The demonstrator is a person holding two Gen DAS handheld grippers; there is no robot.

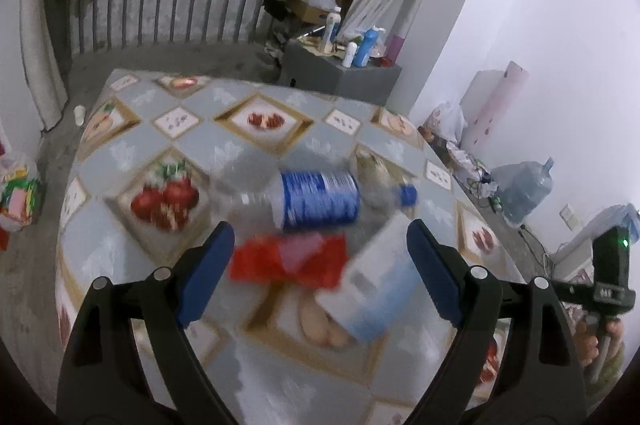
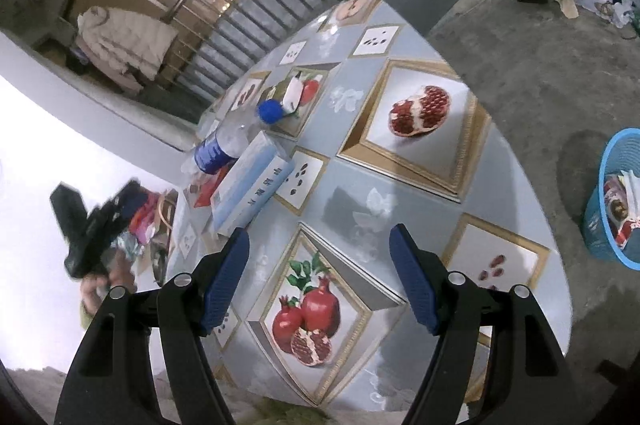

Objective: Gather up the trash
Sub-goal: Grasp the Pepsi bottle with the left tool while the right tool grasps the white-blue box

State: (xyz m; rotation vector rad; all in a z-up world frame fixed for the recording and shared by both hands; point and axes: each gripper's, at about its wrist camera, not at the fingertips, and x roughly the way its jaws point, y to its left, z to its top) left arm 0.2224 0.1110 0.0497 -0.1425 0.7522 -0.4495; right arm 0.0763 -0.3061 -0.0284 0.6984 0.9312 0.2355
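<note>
Left wrist view: the left gripper [image 1: 320, 261] is spread wide over the table [image 1: 248, 365], nothing held; a red wrapper [image 1: 288, 261], pale box [image 1: 380, 289] and bottle [image 1: 316, 201] are seen beyond. The right gripper [image 2: 319, 275] is likewise wide and empty, the blue basket [image 2: 600, 225] farther off.

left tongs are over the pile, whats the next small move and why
Probably ease the left tongs down onto the flat red wrapper. Their jaws stand open with nothing gripped, and the wrapper lies on the fruit-print tablecloth right between them. The clear plastic bottle with the blue label lies just beyond and the pale blue box beside it. The blue plastic basket waits on the floor.
</note>
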